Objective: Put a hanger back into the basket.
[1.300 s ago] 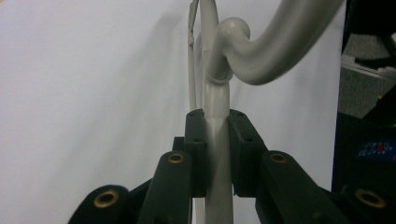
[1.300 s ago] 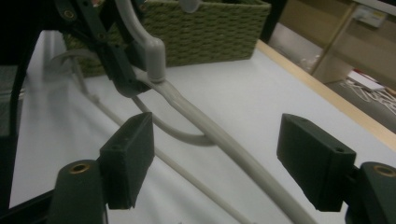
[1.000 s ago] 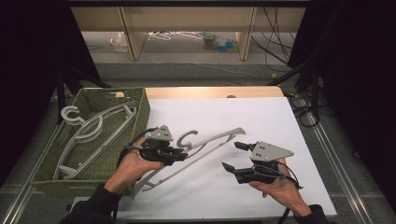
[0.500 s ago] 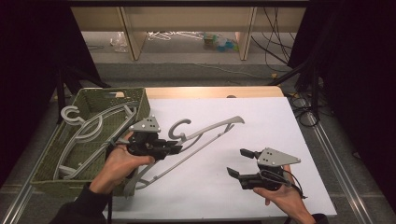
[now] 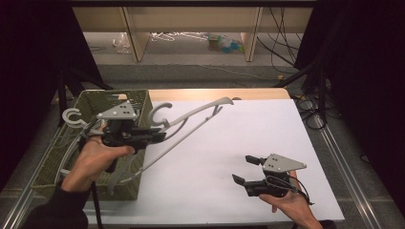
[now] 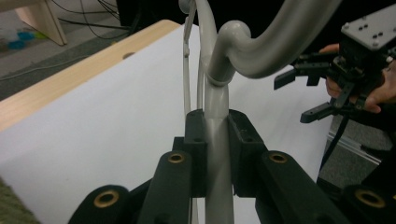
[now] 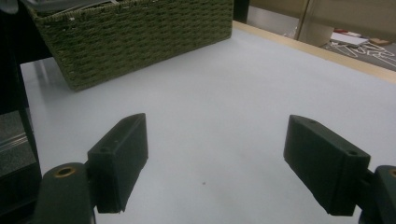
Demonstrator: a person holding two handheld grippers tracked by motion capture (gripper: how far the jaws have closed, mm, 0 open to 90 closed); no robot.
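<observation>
A grey plastic hanger [image 5: 191,126] hangs in the air above the table's left side, its hook [image 5: 160,114] near the basket's right rim. My left gripper [image 5: 160,136] is shut on the hanger's neck. In the left gripper view the grey neck [image 6: 217,140] is clamped between the two black pads, with the hook curving away above. My right gripper [image 5: 244,170] rests low over the white table at the front right. Its jaws stand wide apart with nothing between them, as the right gripper view [image 7: 217,163] also shows.
A green woven basket [image 5: 119,98] stands at the table's left edge and holds other grey hangers [image 5: 71,119]. The white table sheet [image 5: 248,129] has a wooden edge at the back. Shelving and cables lie on the floor beyond.
My left gripper has lifted the hanger off the table and carried it left toward the basket. The right gripper has stayed near the front right.
</observation>
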